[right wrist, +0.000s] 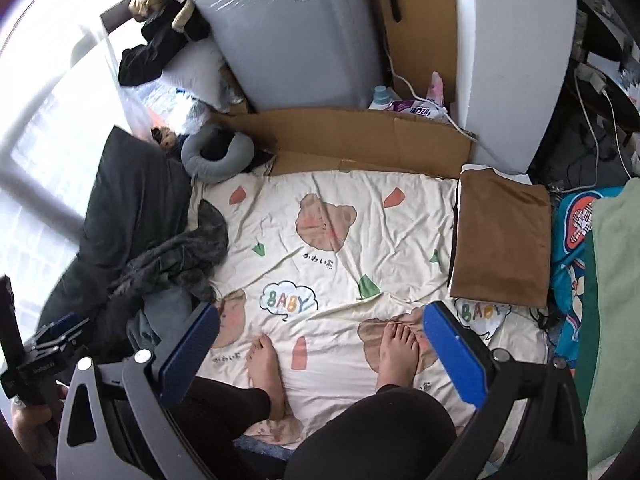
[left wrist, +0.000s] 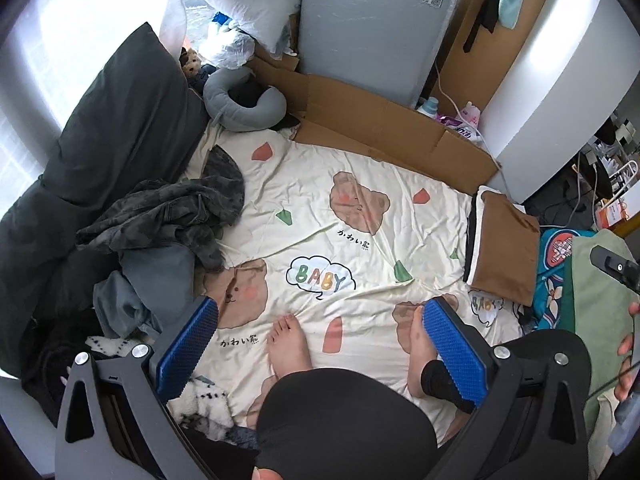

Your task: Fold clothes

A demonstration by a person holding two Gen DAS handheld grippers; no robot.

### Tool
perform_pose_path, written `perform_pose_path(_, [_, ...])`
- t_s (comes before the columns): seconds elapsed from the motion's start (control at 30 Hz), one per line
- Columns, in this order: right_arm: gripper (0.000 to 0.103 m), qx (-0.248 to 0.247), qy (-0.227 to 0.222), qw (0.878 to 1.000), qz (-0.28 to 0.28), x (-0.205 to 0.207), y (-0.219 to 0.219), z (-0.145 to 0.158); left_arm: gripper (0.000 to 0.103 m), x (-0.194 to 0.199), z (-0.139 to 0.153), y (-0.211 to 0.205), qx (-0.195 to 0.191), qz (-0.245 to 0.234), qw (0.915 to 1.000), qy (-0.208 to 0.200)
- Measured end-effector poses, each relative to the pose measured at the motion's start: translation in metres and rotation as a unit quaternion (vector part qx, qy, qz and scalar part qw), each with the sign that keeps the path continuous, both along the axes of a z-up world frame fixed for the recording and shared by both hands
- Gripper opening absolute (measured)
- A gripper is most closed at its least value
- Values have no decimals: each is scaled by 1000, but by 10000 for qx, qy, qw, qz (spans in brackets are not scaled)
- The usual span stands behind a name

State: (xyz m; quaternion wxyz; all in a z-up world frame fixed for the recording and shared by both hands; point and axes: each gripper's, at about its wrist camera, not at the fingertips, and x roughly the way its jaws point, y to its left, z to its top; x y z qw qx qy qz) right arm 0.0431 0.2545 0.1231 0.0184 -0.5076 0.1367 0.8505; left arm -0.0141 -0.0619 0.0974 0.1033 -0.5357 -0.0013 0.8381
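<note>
A crumpled pile of dark grey clothes point(left wrist: 168, 216) point(right wrist: 172, 256) lies at the left edge of the cream bear-print sheet point(left wrist: 320, 208) point(right wrist: 332, 240). A folded brown garment point(left wrist: 504, 248) point(right wrist: 500, 236) rests on a small stack at the right edge. My left gripper point(left wrist: 320, 312) hangs open high above the sheet, holding nothing. My right gripper point(right wrist: 320, 320) is also open and empty, at a similar height. Both look down on the person's bare feet point(left wrist: 288, 340) point(right wrist: 396, 348) standing on the sheet. The left gripper's body point(right wrist: 36, 352) shows at the left of the right wrist view.
A dark pillow point(left wrist: 120, 120) and grey neck pillow point(left wrist: 244, 104) lie at the left and back. Flattened cardboard point(left wrist: 380, 128) and a wrapped grey appliance point(left wrist: 372, 24) border the far side. A teal patterned cloth point(right wrist: 576, 240) and green fabric point(right wrist: 616, 280) lie at the right.
</note>
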Motion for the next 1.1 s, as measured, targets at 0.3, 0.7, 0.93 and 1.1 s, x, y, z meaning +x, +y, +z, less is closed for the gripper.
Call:
perform_pose_path(0.3, [103,122,68,9999,-6,6,-2,-28,102,5,-37,12,-62,171,9997,153])
perform_pose_path(0.7, [103,273,-225,9991,-249,16,16,-58,102,3,-49,-3,-102,529,9985,67])
perform_pose_path(0.93, [103,543,-350,9979,-102,22,9,-63,102,10,-48,-15,104,711,9973,131])
perform_pose_path(1.1, [103,597,-315,9977,-41,27,6,-63,102,12,-45,-8,-133,696,9970,294])
